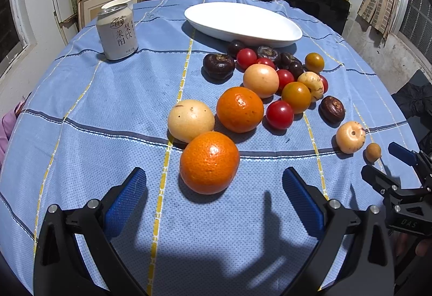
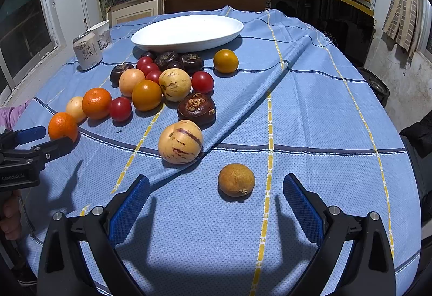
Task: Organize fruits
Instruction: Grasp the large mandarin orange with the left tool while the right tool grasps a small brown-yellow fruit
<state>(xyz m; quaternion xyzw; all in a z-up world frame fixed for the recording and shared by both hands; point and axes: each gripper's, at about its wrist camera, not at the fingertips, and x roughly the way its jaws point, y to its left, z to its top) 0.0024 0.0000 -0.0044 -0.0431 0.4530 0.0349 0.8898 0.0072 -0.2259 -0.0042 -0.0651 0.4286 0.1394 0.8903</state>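
We are at the start of the sorting: the white dish [image 1: 243, 22] at the far side of the blue cloth [image 1: 108, 107] holds nothing we can see, and all the fruit lies loose on the cloth in front of it. Our left gripper [image 1: 214, 196] is spread wide and empty, with the nearest orange [image 1: 209, 162] lying just ahead of its blue pads [image 1: 127, 198], roughly centred between them but not yet inside. Behind it sit a pale round fruit [image 1: 191, 120] and a second orange [image 1: 239, 109], close enough that the three nearly touch. Our right gripper [image 2: 216, 204] is also wide and empty, and a small brown fruit [image 2: 236, 180] lies alone on the cloth just ahead of its opening, with a striped yellow fruit [image 2: 180, 141] a little further on. The cluster of red tomatoes [image 2: 202, 82], dark chestnut-like pieces [image 2: 197, 108] and amber fruits sits near the dish rim. A can [image 1: 117, 31] stands well apart at the left. We judge the step in hand to be the first reach. Next, each tool must go forward until the pads flank its fruit, then close gently. The orange needs care, since a pad could nudge its neighbours and set them rolling.
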